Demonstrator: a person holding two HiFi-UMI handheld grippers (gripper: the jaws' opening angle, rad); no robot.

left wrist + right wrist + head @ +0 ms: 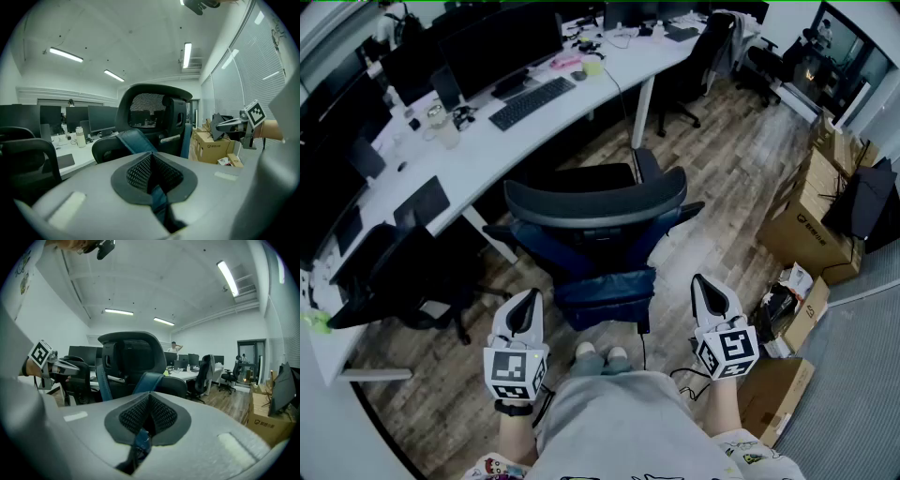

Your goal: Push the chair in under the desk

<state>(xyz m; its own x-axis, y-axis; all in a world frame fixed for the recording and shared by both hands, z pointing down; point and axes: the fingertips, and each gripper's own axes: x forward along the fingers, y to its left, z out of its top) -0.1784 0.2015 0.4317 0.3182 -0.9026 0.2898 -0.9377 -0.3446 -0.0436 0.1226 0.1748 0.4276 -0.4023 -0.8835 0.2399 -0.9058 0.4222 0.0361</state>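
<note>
Two tools, left tool [525, 307] and right tool [710, 298], sit closed tight and empty just behind the chair [595, 211].

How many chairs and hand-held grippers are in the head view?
Chairs: 4 (middle chair, left chair, two far chairs)
Hand-held grippers: 2 (left, right, both shut and empty)
Total: 6
</note>
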